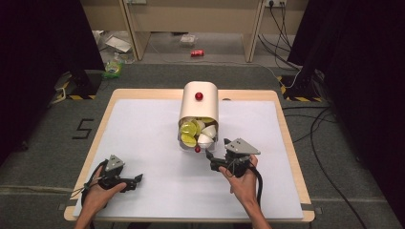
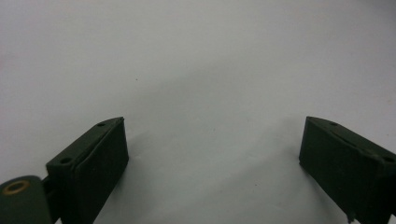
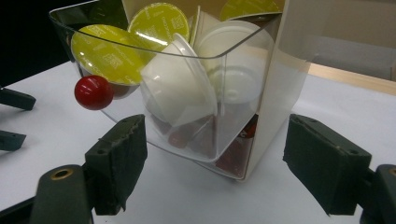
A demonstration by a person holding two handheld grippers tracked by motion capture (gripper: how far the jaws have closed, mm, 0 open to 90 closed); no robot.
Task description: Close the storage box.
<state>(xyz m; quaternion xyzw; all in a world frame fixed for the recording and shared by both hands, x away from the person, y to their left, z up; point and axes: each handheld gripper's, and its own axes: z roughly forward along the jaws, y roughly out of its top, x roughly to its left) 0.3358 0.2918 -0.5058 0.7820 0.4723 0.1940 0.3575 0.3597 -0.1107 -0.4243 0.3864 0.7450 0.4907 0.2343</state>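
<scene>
- Capsule dispenser [image 1: 199, 107] stands near the middle of the white table top [image 1: 143, 143], slightly toward the far edge. Cream body, rounded top, with a red knob [image 1: 198, 96] on its upper face.
- Its clear plastic drawer [image 3: 187, 135] is pulled out toward the person and tilts open at the front. A second red knob [image 3: 93, 92] sits on the drawer's front wall.
- Drawer holds coffee capsules: several with yellow-green foil lids [image 3: 109, 53], at least two white cups [image 3: 180, 91], and dark red ones [image 3: 184, 135] low in the drawer, seen through the wall.
- Right gripper [image 1: 215, 155] lies just in front of the drawer, jaws spread wide. In the right gripper view, the drawer corner sits between them; the pads are not touching it. Nothing grasped.
- Left gripper [image 1: 138, 179] rests low over the near left part of the table, well apart from the dispenser. Jaws wide apart, with bare white surface between them.
</scene>
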